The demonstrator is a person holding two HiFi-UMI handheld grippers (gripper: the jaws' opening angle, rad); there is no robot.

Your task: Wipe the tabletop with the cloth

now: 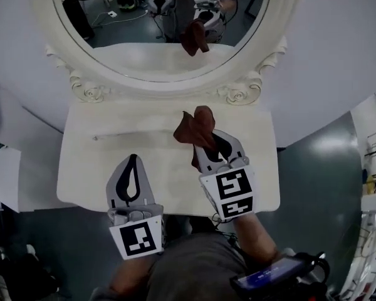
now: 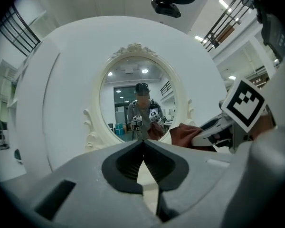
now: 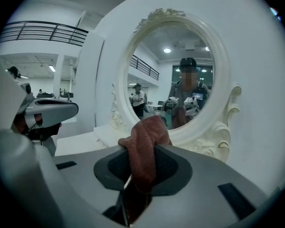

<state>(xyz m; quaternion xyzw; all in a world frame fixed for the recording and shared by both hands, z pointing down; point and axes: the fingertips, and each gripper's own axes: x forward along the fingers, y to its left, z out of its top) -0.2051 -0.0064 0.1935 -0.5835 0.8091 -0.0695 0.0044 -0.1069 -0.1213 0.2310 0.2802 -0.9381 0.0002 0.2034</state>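
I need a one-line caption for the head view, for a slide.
Right gripper holds a brown cloth over the white tabletop; left gripper shut and empty.

Our left hand-held gripper point(image 1: 133, 160) and right hand-held gripper point(image 1: 208, 140) are pale grey, with black pads point(image 1: 126, 185) and black-and-white marker cubes point(image 1: 136, 238).

No words, numbers or brand names can be read anywhere. The only printed marks are black-and-white square code patterns. One is on the marker cube point(image 1: 138, 238) of the left claw point(image 1: 133, 160) at 7 o'clock. Another is on the cube point(image 1: 233, 193) of the right claw point(image 1: 202, 144) at 5 o'clock. The lit screen point(image 1: 269, 274) low at 5 o'clock is too blurred to read.
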